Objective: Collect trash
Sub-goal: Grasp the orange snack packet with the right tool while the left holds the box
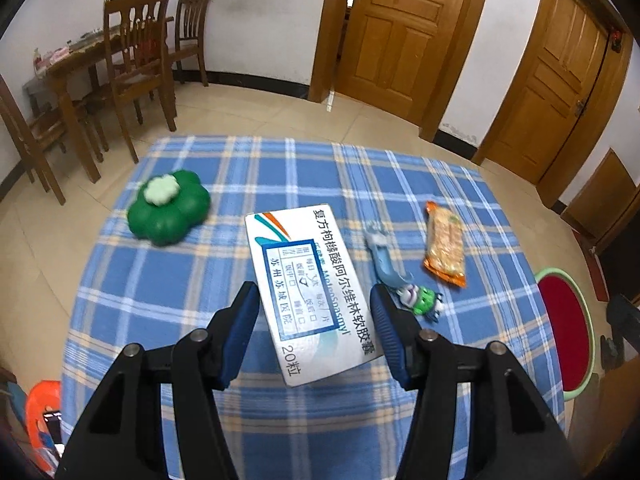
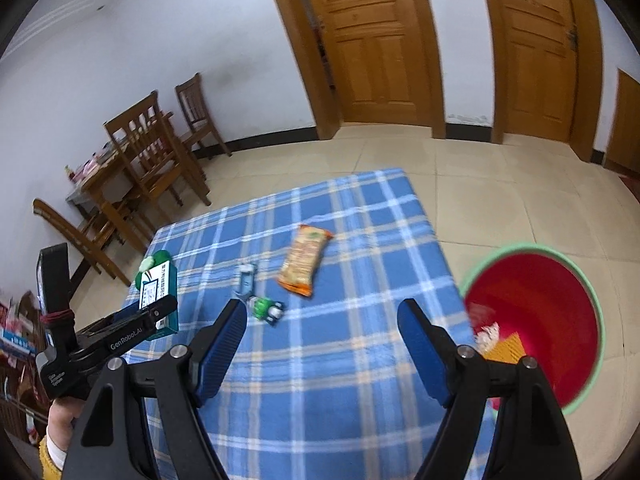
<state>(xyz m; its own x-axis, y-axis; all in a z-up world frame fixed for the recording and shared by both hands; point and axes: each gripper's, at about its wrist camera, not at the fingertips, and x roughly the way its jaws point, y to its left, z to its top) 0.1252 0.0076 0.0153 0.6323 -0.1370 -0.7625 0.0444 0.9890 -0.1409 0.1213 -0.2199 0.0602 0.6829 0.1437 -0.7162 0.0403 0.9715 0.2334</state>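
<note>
left gripper (image 1: 316,300) grasps medicine box (image 1: 308,292) over plaid cloth (image 1: 280,412); right gripper (image 2: 322,316) released; tiled floor (image 2: 500,184).

Blue plaid table (image 1: 224,360) has a green clover-shaped thing (image 1: 169,208) near its left edge, an orange snack packet (image 1: 445,246) toward the right, small toys (image 1: 420,298) mid-table.

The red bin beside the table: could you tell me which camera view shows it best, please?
The right wrist view shows the red bin best: nearly its whole green rim, its interior, and some scraps already inside. The left wrist view catches only a narrow slice of it at the right edge, past the checked tablecloth.
</note>
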